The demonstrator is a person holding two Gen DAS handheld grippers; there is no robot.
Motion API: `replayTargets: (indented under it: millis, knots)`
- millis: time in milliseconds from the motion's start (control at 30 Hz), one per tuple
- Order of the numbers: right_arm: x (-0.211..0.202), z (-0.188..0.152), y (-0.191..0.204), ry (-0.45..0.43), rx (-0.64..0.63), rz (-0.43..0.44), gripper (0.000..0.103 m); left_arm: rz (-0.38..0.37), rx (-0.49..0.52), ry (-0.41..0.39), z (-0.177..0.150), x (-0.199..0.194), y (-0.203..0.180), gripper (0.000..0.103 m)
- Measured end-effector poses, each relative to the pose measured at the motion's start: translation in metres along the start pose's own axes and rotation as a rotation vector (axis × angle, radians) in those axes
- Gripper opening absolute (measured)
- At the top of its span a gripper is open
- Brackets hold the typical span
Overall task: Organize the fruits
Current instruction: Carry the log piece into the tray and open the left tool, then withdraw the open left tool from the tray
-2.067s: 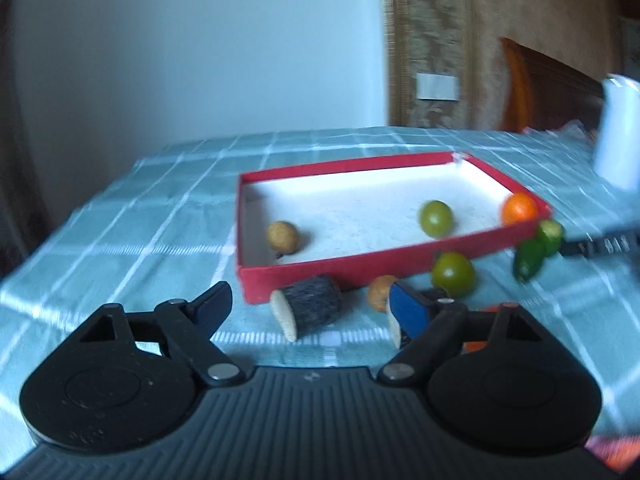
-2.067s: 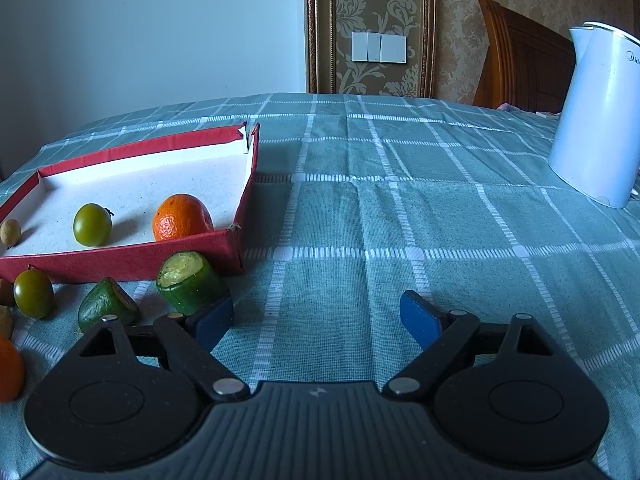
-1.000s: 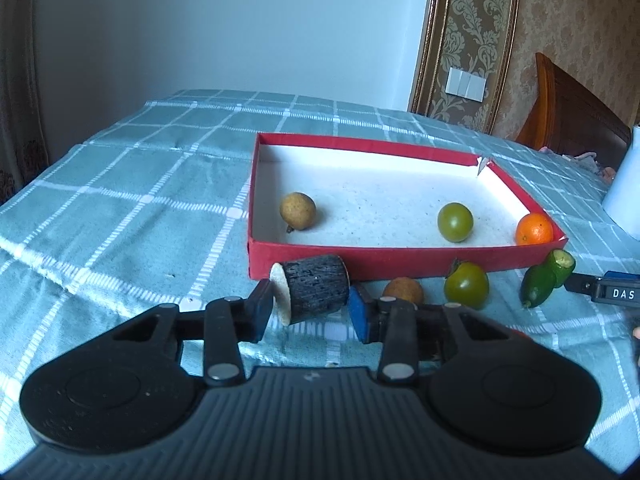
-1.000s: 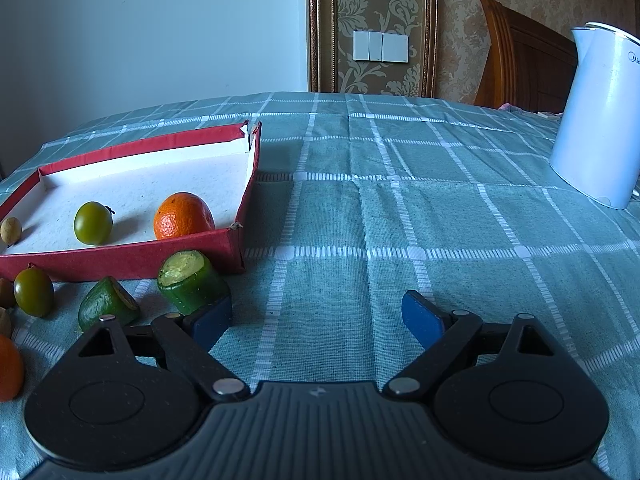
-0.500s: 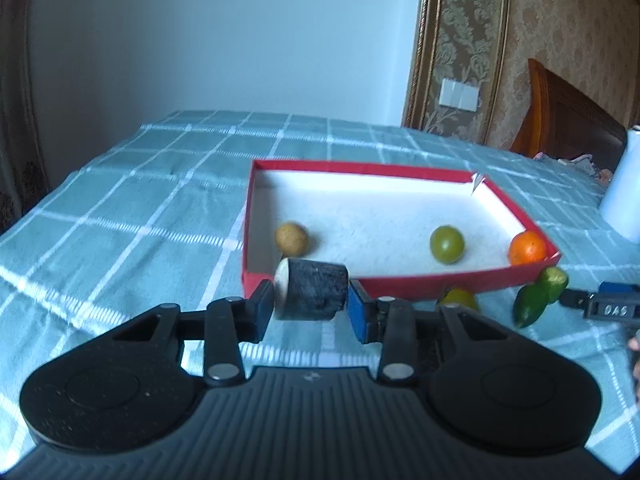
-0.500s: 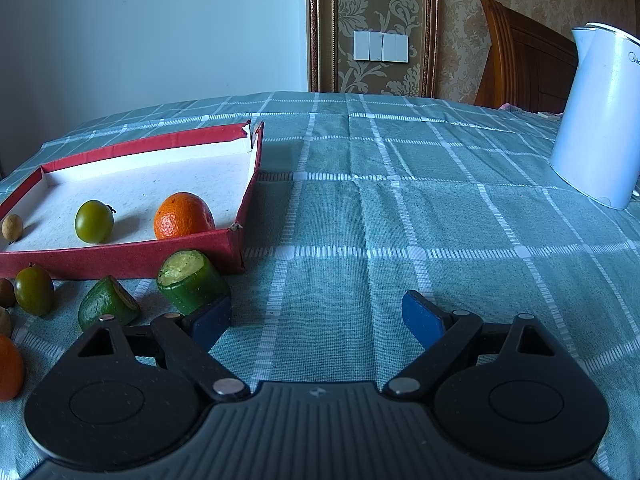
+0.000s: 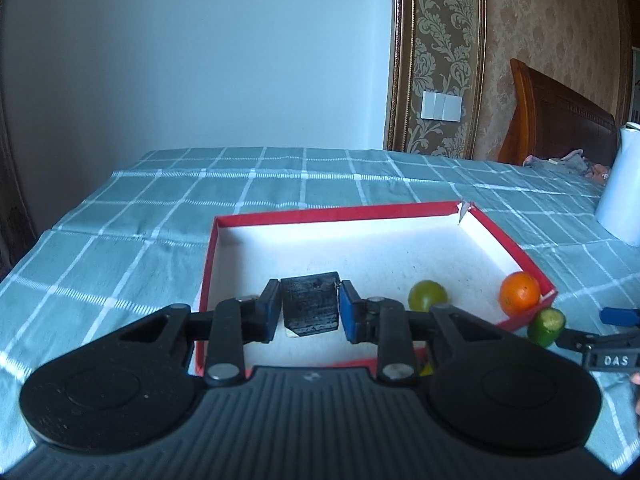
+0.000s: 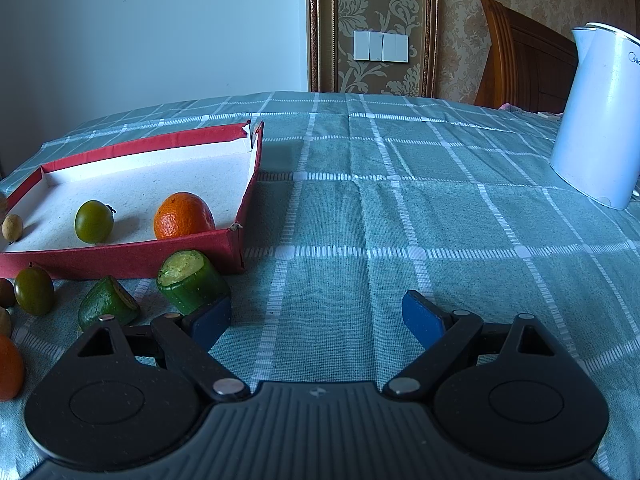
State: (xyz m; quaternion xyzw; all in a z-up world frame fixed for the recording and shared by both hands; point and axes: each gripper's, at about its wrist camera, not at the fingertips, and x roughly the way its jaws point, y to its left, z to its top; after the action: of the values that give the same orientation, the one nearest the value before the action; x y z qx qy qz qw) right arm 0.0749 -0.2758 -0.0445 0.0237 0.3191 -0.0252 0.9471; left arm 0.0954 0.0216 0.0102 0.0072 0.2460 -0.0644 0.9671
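My left gripper (image 7: 308,299) has its jaws closing, and both pads press on a dark rough-skinned fruit chunk (image 7: 310,314) with a pale cut end. It is held in the air above the near part of the red box (image 7: 336,213). In the box lie a green round fruit (image 7: 427,296), an orange (image 7: 519,294) and a small brown fruit (image 8: 12,228). My right gripper (image 8: 316,316) stands open over the cloth, nothing between its fingers. Just left of it lie two green cut pieces (image 8: 192,280) (image 8: 108,304).
A green fruit (image 8: 34,290), small brown fruits and an orange one (image 8: 8,366) lie on the checked cloth in front of the box. A white kettle (image 8: 596,120) stands at the far right. A wooden headboard is beyond the table.
My left gripper closed on the dark chunk by the box's front wall, lifted it and carried it forward over the box; the chunk turned in the grip. The right gripper stayed still.
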Motion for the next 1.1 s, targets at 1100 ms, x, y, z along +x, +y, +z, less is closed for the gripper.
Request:
replayTargets:
  millis: [1100]
  knots:
    - [0.001, 0.0, 0.0, 0.0, 0.0, 0.0, 0.093, 0.138, 0.096, 0.039, -0.002, 0.08, -0.014, 0.06]
